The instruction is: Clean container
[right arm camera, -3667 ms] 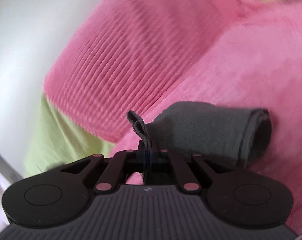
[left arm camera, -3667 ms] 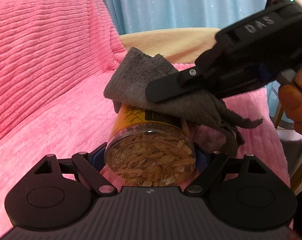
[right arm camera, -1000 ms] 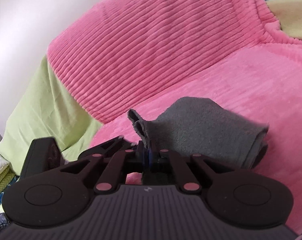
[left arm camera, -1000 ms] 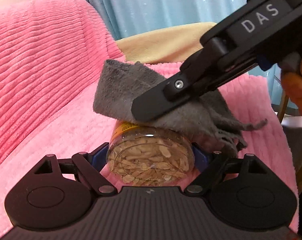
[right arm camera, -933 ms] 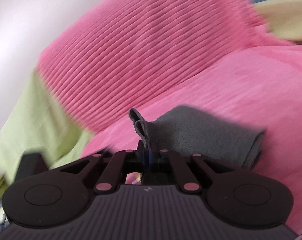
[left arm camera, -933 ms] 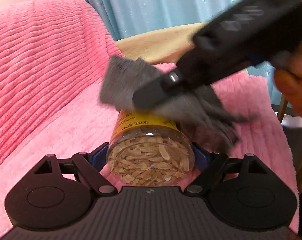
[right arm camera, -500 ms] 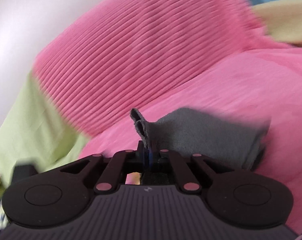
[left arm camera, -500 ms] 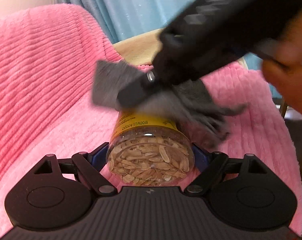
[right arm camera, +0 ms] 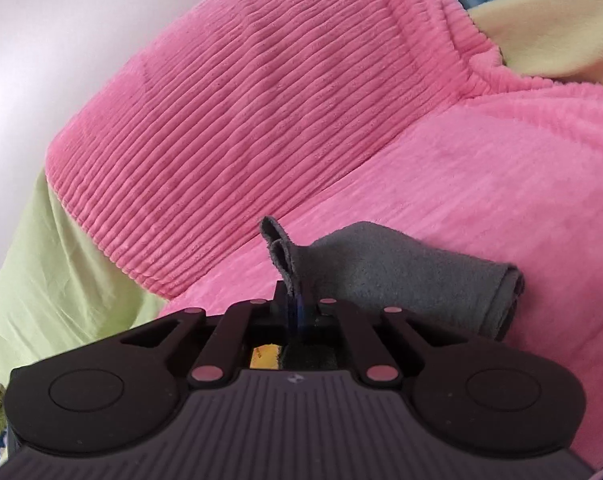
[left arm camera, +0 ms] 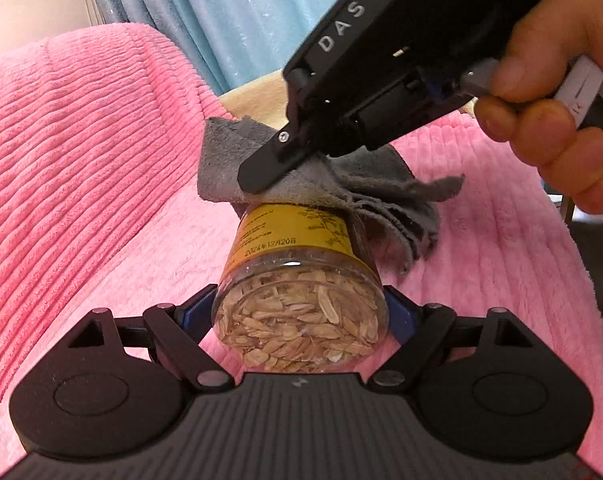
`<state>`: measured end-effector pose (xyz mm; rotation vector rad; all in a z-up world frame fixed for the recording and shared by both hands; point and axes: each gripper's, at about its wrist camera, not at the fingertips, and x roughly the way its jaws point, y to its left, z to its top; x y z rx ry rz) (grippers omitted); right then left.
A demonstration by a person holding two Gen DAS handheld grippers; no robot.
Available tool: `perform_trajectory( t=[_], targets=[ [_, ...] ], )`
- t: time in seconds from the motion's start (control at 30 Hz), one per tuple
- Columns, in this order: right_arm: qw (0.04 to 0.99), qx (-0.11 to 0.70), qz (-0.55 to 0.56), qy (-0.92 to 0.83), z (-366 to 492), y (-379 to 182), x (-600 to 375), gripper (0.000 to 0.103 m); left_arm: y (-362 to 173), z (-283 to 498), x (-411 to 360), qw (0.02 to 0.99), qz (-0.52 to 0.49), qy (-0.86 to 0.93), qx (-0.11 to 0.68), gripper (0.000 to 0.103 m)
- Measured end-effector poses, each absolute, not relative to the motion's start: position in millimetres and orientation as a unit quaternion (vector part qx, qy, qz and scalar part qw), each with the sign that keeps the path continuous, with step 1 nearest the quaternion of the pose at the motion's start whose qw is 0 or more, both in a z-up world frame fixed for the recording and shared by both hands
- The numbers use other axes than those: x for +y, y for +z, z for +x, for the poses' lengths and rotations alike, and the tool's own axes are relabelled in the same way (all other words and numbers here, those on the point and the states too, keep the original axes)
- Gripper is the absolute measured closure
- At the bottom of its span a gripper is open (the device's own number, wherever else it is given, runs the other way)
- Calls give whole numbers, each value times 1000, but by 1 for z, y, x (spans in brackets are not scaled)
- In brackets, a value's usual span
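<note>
Left wrist view has it plainly: the jar [left arm camera: 301,280] lies on its side, clear base toward the camera, long axis running straight away from the left gripper [left arm camera: 301,312], whose fingers [left arm camera: 197,312] clamp that base end from either side. It hangs above the pink sofa [left arm camera: 101,160] rather than resting on it, as far as the view tells. And over the far end comes the right gripper [left arm camera: 269,168], slanting down from the upper right in a hand [left arm camera: 549,120], its fingers pressed together on a grey cloth [left arm camera: 341,184] that drapes across the top of the jar beyond the yellow label [left arm camera: 293,228]. Right wrist view confirms the pinch: a fold of cloth [right arm camera: 285,264] stands up between the closed fingers, the rest spilling off to the right, and a sliver of yellow shows just below the fingers. So the cloth sits on the upper side of the jar near its far end, hiding that end, and the right hand is the one in reach of it. Judging from this, wiping strokes would run along or around that axis while the left keeps the jar steady; the underside and the gripped base are out of the cloth's reach as things stand.
</note>
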<state>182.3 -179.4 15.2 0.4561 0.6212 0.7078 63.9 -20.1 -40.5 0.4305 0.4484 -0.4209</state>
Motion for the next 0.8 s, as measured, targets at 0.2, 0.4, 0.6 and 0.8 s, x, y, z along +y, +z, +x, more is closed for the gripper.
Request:
perform_trajectory(
  t=[0.2,0.4,0.6,0.8],
  targets=[
    [870,294,205,340,183,20,-178,102,-33,84,24,930,-18,-247,271,18],
    [871,296,206,335,179,21,-182,101,-36,84,12,933,38,-239,266,19],
    [836,316,157,419,158,22,-157,102,-40,68,-18,931,201,-205,228,19],
    [873,292,213,328,183,19,-185,102,-42,63,-21,930,210,-204,223,19]
  ],
)
